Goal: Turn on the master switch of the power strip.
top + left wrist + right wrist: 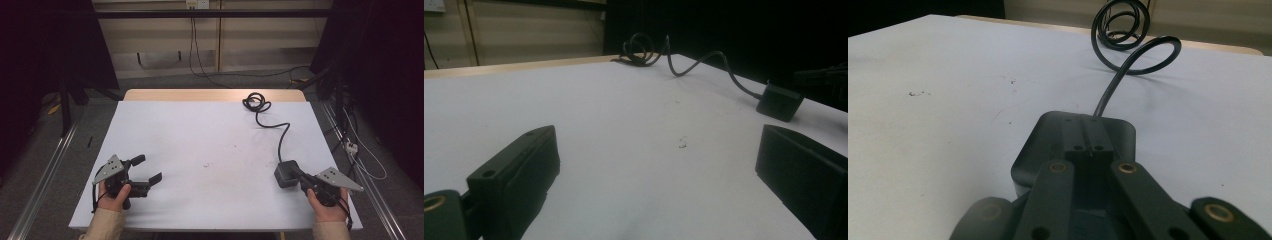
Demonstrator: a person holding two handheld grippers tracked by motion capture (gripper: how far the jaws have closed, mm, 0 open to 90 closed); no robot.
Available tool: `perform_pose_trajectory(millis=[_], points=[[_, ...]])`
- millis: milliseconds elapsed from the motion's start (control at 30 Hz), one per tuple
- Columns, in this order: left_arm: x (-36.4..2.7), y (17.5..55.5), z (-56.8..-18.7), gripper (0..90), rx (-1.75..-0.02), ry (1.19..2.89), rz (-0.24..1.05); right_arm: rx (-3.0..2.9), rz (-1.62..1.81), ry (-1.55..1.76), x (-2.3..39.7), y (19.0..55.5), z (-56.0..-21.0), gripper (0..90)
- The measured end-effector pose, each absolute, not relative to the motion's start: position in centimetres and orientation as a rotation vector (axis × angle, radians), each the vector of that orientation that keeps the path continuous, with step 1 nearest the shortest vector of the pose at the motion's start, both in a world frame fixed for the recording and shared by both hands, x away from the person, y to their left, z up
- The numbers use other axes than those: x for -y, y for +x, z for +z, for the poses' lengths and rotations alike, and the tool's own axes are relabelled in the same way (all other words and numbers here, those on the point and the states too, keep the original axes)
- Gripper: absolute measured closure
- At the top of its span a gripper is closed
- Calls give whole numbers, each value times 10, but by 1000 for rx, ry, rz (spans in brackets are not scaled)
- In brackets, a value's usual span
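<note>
Hiding part of the adapter (1038, 150) — right tongs (1087, 145) together; left tongs (150, 170) apart.

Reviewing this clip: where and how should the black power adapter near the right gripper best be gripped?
Grip the power adapter across its flat side walls, coming from above. It lies flat and boxy; its cable leaves the far end, so stay clear of that end.

The worktop (200, 145) was covered by a smooth, matt white sheet, faintly scuffed and speckled, with a strip of pale wood showing at its far edge. The power adapter (286, 173) looked like dark matt plastic, and its cable (272, 123) like smooth, slightly glossy rubber. Each hand-held gripper, left (148, 172) and right (296, 171), had matt black plastic jaws with brass-coloured metal bushings and a dull grey metal plate.
</note>
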State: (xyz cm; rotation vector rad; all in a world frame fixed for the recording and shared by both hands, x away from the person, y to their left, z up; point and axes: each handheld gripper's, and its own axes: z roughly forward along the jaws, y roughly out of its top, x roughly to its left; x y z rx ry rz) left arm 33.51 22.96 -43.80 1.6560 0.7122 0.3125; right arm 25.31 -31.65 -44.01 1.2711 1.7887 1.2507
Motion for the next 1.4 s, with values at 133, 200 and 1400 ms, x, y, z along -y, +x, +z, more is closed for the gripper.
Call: perform_pose_trajectory(millis=[133, 200, 1400], points=[[-230, 335, -438, 37, -713, 1655, 313, -1788, 1249, 1270, 316, 253, -440, 900], [-230, 335, -438, 37, -714, 1654, 313, -1787, 1243, 1268, 316, 253, -440, 900], [-231, 334, -438, 37, -716, 1653, 316, -1783, 1198, 1262, 311, 252, -439, 900]])
